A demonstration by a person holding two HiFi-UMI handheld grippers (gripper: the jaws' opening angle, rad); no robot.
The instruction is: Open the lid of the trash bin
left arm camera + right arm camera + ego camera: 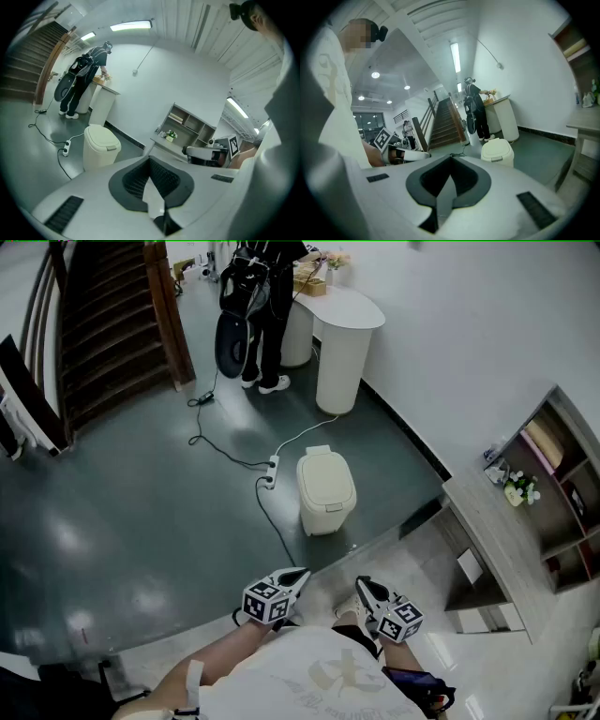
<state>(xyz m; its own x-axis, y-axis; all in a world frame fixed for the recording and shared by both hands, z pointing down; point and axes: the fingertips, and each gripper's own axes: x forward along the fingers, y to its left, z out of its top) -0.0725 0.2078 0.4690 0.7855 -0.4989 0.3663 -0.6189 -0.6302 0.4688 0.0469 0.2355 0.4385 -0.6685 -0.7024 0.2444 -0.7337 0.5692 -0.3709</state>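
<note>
A cream trash bin with its lid down stands on the dark floor a good step ahead of me. It shows too in the left gripper view as the bin and, small, in the right gripper view as the bin. My left gripper and right gripper are held close to my body, side by side, well short of the bin. Both point toward it. Each is shut with nothing between its jaws, as seen at the left gripper and the right gripper.
A power strip with trailing cables lies on the floor left of the bin. A person in black stands at a white counter farther back. A staircase rises at the left; a shelf unit and low bench stand at the right.
</note>
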